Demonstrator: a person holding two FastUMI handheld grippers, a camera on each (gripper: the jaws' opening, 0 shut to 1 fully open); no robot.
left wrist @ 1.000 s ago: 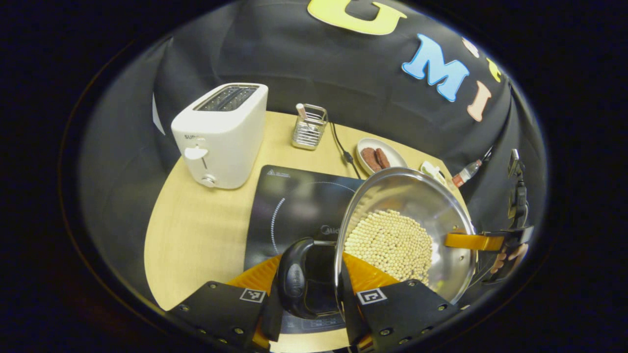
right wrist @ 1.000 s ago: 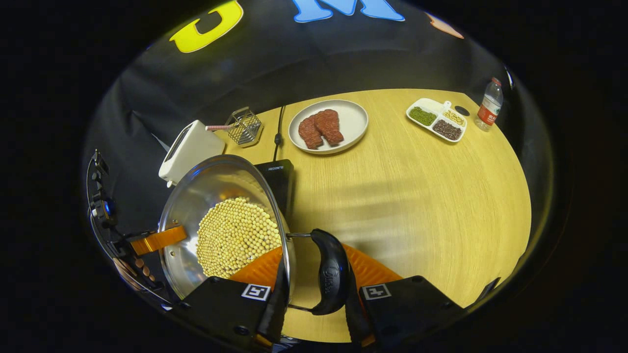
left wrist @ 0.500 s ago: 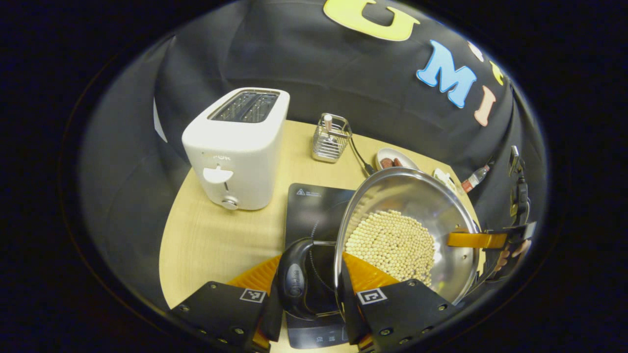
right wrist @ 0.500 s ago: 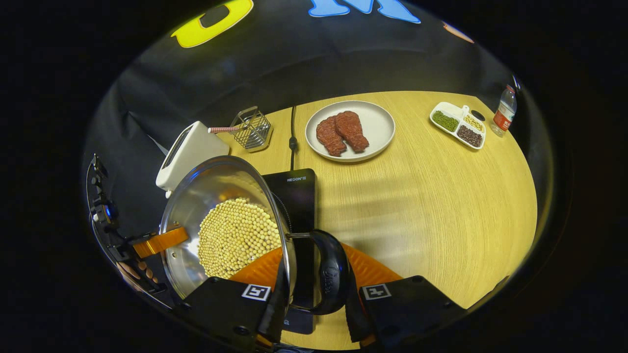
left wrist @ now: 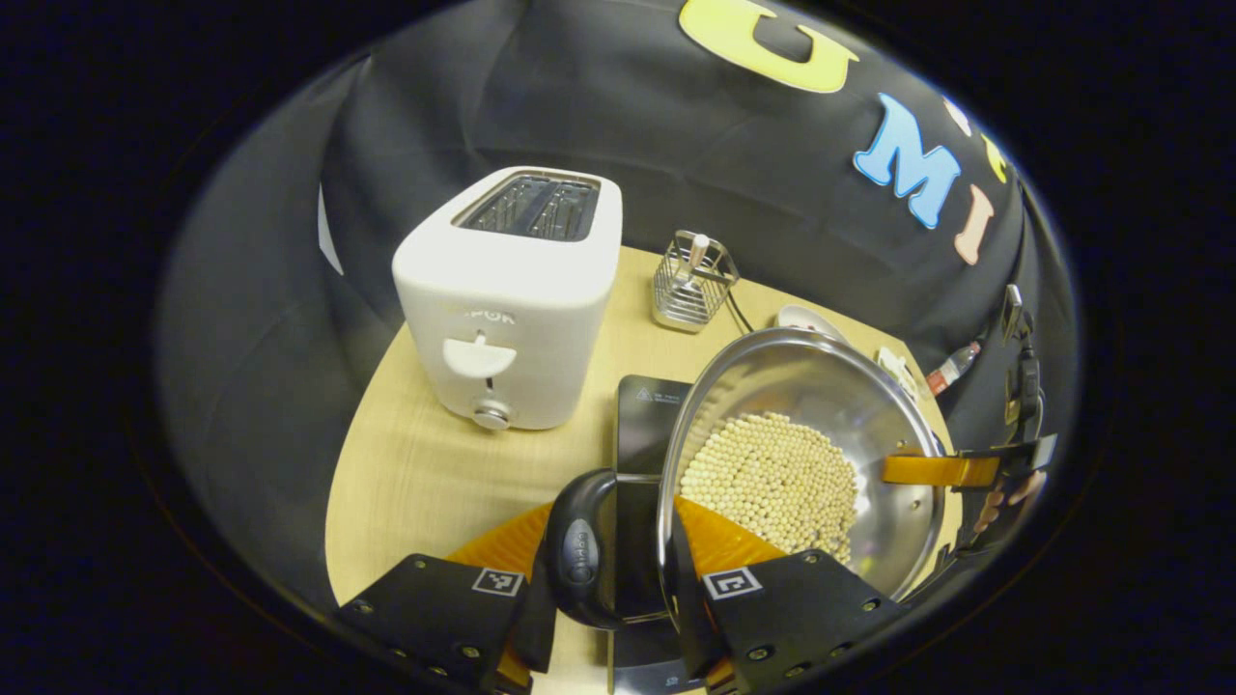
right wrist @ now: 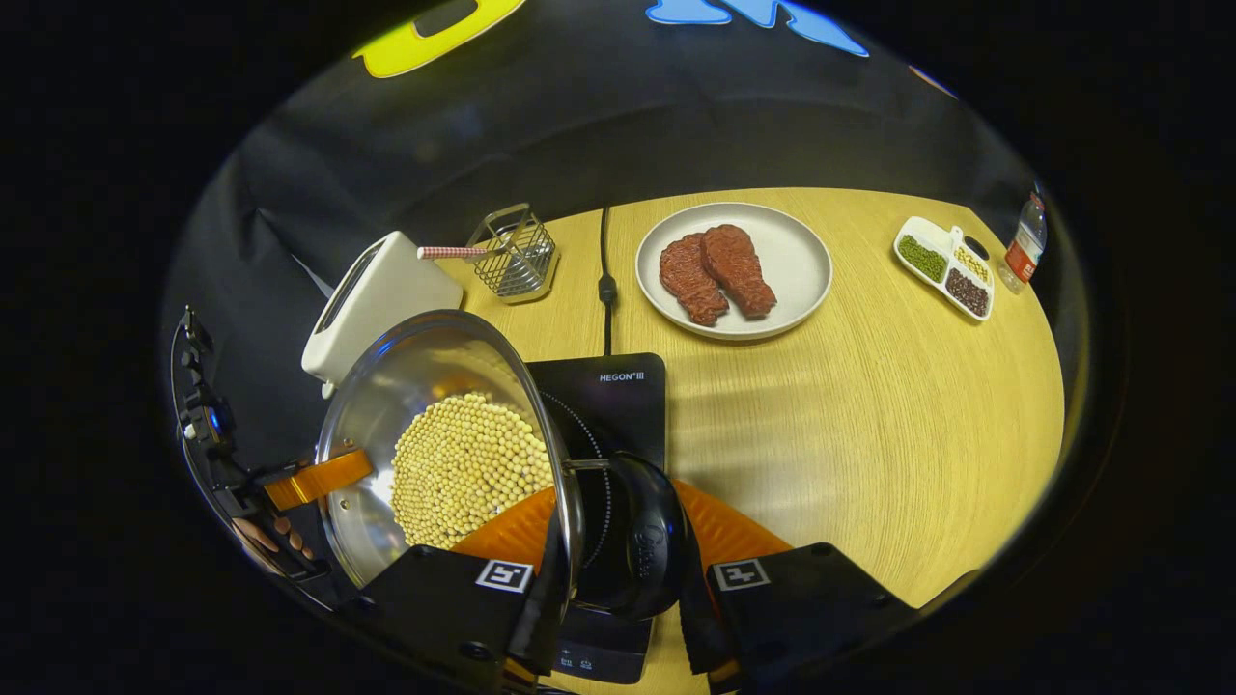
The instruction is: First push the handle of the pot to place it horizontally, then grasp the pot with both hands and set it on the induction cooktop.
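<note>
Left gripper (left wrist: 610, 589): closed on the pot's (left wrist: 801, 454) near black side handle (left wrist: 579, 550). Right gripper (right wrist: 618, 589): clamped on the opposite side handle (right wrist: 647, 550). Pot: steel, holding pale beans (right wrist: 468, 468), carried between both grippers above the induction cooktop (right wrist: 618, 396), partly over its dark glass. Nearby: white toaster (left wrist: 512, 299), wire basket (left wrist: 688, 285), plate of meat (right wrist: 734, 270). Step, as judged: transport, set-down pending. Next move likely calls for centring over the ring, level lowering, then releasing both handles.
</note>
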